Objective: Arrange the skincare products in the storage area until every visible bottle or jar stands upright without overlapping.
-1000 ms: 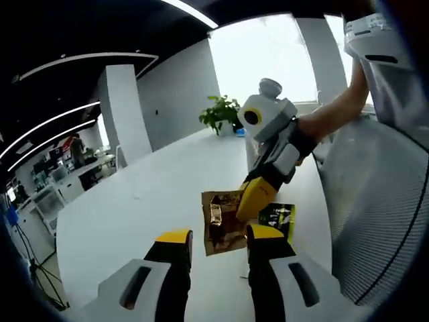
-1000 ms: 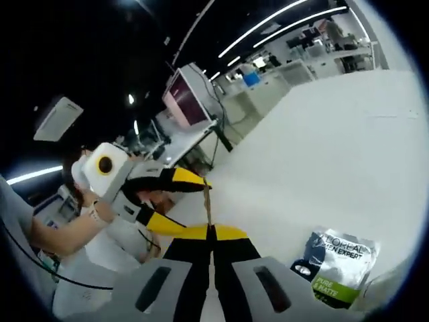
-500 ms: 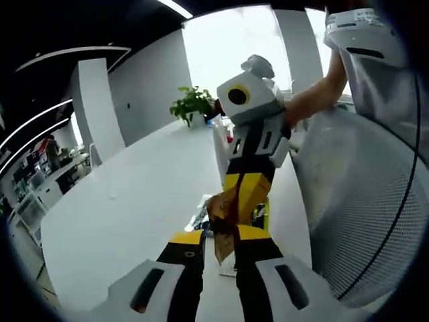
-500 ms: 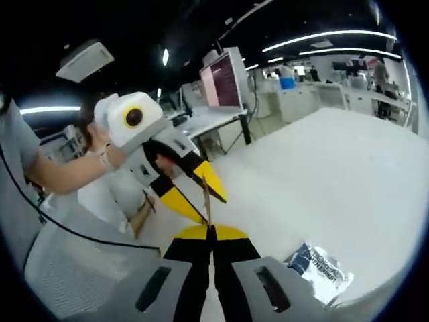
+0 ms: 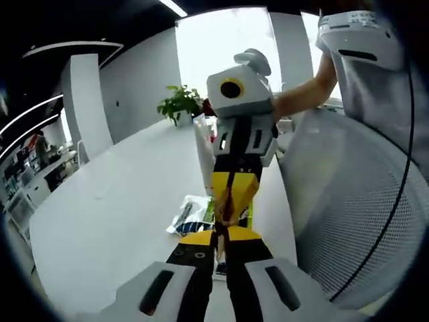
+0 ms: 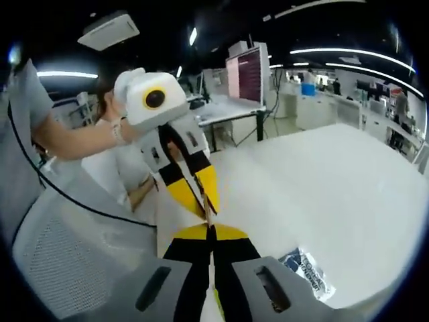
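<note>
Both grippers meet nose to nose over the white tabletop (image 5: 114,208), and a thin brown sachet (image 5: 223,201) is pinched between them. In the left gripper view, the left gripper (image 5: 216,236), black with yellow tips, comes up from six o'clock with its jaws drawn almost together on the sachet's lower edge. The right gripper (image 5: 232,182), white-bodied with yellow tips, hangs down from twelve o'clock, jaws pressed flat on the packet's upper part. The packet stands on edge, so its print cannot be read.

On the table at about nine o'clock from the pinch, just beside it, lies a flat white-and-dark L'Oreal sachet with a green band (image 5: 192,212). A green potted plant (image 5: 178,104) sits at the far end of the table at eleven o'clock, and a grey mesh chair back (image 5: 355,221) curves through three o'clock.

In the right gripper view, the right gripper (image 6: 211,231) rises from six o'clock, jaws closed tight on the sachet's thin edge (image 6: 208,216). The left gripper (image 6: 201,194) angles in from eleven o'clock, its yellow tips narrowed around the same packet, with a person's forearm (image 6: 74,141) behind it at nine o'clock. The L'Oreal sachet (image 6: 310,267) lies flat on the tabletop (image 6: 335,181) at four o'clock. A pink-lit monitor (image 6: 244,72) stands at one o'clock.
</note>
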Demonstrator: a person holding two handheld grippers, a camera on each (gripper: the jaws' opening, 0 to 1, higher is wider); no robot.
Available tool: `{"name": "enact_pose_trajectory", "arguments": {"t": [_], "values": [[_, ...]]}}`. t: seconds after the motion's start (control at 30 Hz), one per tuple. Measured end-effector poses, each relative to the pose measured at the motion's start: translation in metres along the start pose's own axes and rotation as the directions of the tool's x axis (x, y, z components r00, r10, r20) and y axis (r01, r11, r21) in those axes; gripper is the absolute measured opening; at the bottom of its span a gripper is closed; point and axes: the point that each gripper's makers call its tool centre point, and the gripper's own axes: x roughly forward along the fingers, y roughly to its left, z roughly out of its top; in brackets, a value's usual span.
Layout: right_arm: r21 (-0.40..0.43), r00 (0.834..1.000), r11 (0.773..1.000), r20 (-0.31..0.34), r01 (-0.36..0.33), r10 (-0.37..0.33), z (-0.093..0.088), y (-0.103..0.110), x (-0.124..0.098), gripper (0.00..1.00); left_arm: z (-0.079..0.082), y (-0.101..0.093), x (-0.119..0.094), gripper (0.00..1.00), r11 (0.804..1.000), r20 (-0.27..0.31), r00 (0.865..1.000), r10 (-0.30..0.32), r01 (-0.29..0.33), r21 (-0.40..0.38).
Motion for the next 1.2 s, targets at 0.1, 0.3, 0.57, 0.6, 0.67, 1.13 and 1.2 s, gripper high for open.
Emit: {"name": "enact_pose_trajectory", "arguments": {"t": [0.1,0.3,0.57,0.6,0.67,1.13,1.2], "values": [[-0.009,1.000,1.000,0.002,0.003,-0.003,0.001,0.000,-0.002,0.01,0.002,-0.002,0.000,0.00,1.000,0.006,1.000,0.008,-0.008,0.030],[-0.061,0.999,0.998,-0.003,0.033,-0.033,0.000,-0.001,-0.006,0.06,0.006,-0.005,-0.001,0.00,0.999,0.017,1.000,0.009,-0.010,0.043],[-0.038,0.997,0.997,0.034,0.070,-0.069,0.003,-0.006,-0.013,0.08,0.025,0.001,-0.010,0.00,0.998,0.145,0.988,0.051,-0.045,-0.043],[-0.023,0.997,0.997,0.050,0.068,-0.067,0.007,-0.005,-0.014,0.08,0.026,0.001,-0.011,0.00,0.997,0.159,0.986,0.055,-0.046,-0.059],[0.000,0.995,0.998,0.084,0.061,-0.061,0.012,-0.006,-0.017,0.08,0.032,0.002,-0.016,0.00,0.987,0.219,0.973,0.072,-0.038,-0.155],[0.073,0.989,0.997,0.143,0.034,-0.044,0.017,-0.003,-0.023,0.07,0.036,0.010,-0.021,0.00,0.949,0.292,0.952,0.088,0.008,-0.314],[0.075,0.989,0.997,0.144,0.034,-0.045,0.018,-0.003,-0.024,0.03,0.036,0.011,-0.020,0.00,0.949,0.289,0.953,0.092,0.004,-0.316]]}}
